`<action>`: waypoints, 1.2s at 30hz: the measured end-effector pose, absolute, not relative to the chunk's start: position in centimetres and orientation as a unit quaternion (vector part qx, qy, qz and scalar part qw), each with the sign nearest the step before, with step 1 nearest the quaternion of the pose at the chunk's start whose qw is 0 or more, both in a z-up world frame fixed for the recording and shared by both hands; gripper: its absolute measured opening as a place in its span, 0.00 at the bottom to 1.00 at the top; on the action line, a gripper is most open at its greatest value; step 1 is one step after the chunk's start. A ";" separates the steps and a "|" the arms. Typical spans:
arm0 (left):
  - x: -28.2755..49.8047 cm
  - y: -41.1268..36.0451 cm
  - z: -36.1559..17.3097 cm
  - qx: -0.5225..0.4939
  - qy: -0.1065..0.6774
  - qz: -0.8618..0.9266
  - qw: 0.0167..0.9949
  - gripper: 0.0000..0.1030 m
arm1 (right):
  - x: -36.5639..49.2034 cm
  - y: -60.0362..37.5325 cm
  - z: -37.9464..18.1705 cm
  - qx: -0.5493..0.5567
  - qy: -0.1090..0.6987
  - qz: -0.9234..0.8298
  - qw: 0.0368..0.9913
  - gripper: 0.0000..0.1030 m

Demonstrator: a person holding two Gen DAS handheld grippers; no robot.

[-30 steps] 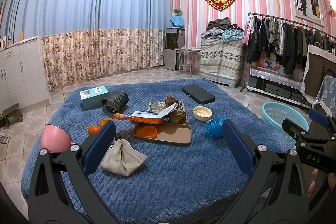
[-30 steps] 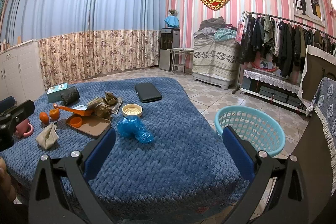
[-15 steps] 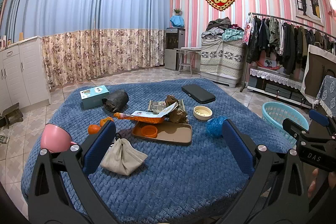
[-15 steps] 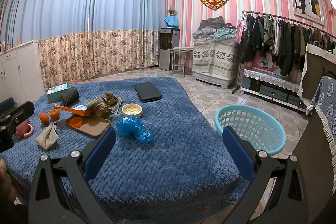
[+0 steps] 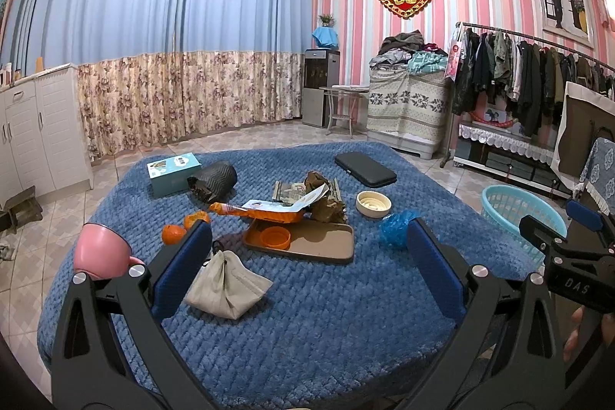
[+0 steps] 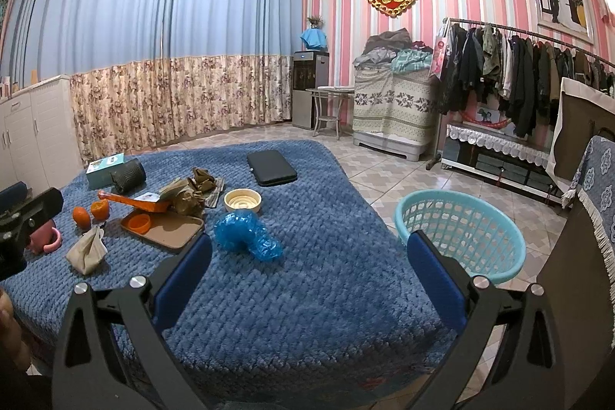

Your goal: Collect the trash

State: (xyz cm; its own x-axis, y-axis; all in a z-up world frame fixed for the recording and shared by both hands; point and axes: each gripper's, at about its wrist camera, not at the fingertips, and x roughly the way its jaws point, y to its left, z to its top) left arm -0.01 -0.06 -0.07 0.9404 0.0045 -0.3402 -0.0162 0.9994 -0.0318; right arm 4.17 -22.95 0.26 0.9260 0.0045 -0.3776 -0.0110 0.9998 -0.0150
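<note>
Both tongs are spread wide and carry nothing: the left gripper (image 5: 303, 264) hangs over the near edge of the blue blanket (image 5: 326, 325), the right gripper (image 6: 307, 268) beside it. They sit back, probably to choose a first piece. Trash lies ahead: a crumpled blue plastic bag (image 6: 246, 233), brown crumpled paper (image 5: 326, 206) and an orange wrapper (image 5: 257, 212) by the brown tray (image 5: 319, 243). The turquoise basket (image 6: 461, 237) stands on the floor right of the blanket, likely the bin. "DAS" reads on the right gripper's body.

Right gripper (image 6: 307, 269) hangs wide open, nothing between its blue pads; crumpled blue plastic bag (image 6: 246, 234) just beyond the left finger, light-blue plastic basket (image 6: 461, 236) behind the right.
</note>
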 end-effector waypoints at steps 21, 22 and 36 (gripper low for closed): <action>2.1 1.5 -5.1 -0.022 0.209 0.019 0.978 0.95 | 6.5 -22.1 -2.0 -0.003 0.222 -0.012 0.975 0.96; 2.4 1.8 -5.3 -0.024 0.212 0.021 0.977 0.95 | 6.8 -22.0 -2.3 -0.003 0.224 -0.012 0.974 0.96; 9.1 10.0 -10.7 -0.082 0.309 0.083 0.944 0.95 | 11.8 -21.6 -4.2 0.007 0.271 -0.014 0.963 0.96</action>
State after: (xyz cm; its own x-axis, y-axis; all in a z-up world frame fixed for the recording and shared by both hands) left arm 9.05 10.01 -10.65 0.7952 0.1059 -0.5970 -0.2076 0.9727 -0.1039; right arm 11.79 -21.60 -4.17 0.8531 -0.0222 -0.5213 0.0303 0.9995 0.0070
